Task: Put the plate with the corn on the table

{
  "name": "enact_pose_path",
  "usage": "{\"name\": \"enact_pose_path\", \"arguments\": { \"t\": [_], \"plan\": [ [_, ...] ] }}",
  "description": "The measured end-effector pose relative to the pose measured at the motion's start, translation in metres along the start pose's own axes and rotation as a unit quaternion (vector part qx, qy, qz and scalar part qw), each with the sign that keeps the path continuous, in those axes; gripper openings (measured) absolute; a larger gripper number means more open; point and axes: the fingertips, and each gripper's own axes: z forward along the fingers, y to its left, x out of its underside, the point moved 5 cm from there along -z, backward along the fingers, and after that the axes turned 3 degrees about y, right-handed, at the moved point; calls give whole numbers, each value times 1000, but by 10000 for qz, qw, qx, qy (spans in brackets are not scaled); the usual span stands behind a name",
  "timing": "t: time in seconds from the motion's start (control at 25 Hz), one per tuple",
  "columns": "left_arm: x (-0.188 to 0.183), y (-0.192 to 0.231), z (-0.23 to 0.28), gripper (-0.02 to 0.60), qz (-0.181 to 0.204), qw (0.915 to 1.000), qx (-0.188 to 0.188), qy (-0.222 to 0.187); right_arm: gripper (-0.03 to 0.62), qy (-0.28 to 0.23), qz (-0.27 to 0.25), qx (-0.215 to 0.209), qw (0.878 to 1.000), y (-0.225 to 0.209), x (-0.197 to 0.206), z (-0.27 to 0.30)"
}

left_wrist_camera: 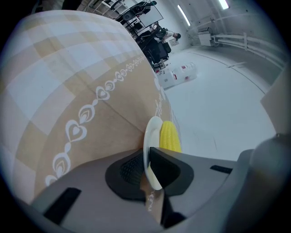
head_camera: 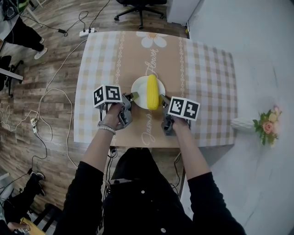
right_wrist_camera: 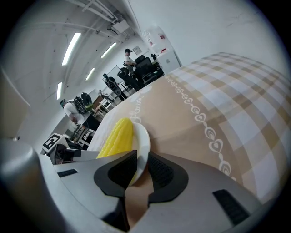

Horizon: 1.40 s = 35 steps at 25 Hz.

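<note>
Left claw: I see its two pads pressed onto the left rim of the plate, one on each face of the rim.
Right claw: it is pinching the right rim of the same plate in the same way, a pad above and a pad below.
Plate: white and round, held between my two claws over the middle of the worktop. I cannot tell whether its underside touches the cloth.
Corn: one yellow cob lies on the plate, running near to far, and its near end reaches past the rim.
Worktop: it is covered by a beige checked cloth with chains of white hearts and a white flower print at the far edge.
Marker cubes: the left claw's cube sits just left of the plate and the right claw's cube just right of it, both slightly nearer to me.
Right side: a white vase with pink flowers sits off the worktop's right edge.
Far side: an office chair base stands beyond the far edge.
Left side: cables trail over the wooden floor.
</note>
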Motion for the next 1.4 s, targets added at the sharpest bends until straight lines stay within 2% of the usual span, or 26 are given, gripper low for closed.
{"name": "enact_pose_path", "arguments": {
  "t": [0.2,0.36,0.6,0.76,1.04,1.2,1.4],
  "plan": [
    [0,0,1,37,37,9996,-251,82,106,129,-35,111,9998,0,-1,2],
    [0,-2,0,50,266,9983,-454,231,109,171,-57,122,9998,1,-1,2],
    [3,-2,-6,77,360,9981,-394,315,108,213,-157,209,9994,2,-2,2],
    [4,-1,-12,107,389,9985,-304,249,105,240,-273,276,9990,2,-2,2],
    [10,-1,-34,109,551,9981,-257,113,107,267,-408,229,9985,12,-2,-8],
    [12,9,-34,109,769,9962,-402,49,117,194,-439,163,9987,1,-2,-3],
    [14,4,-45,96,1250,9902,-534,-310,110,-244,-508,483,9972,-14,-9,-21]
  ]
}}
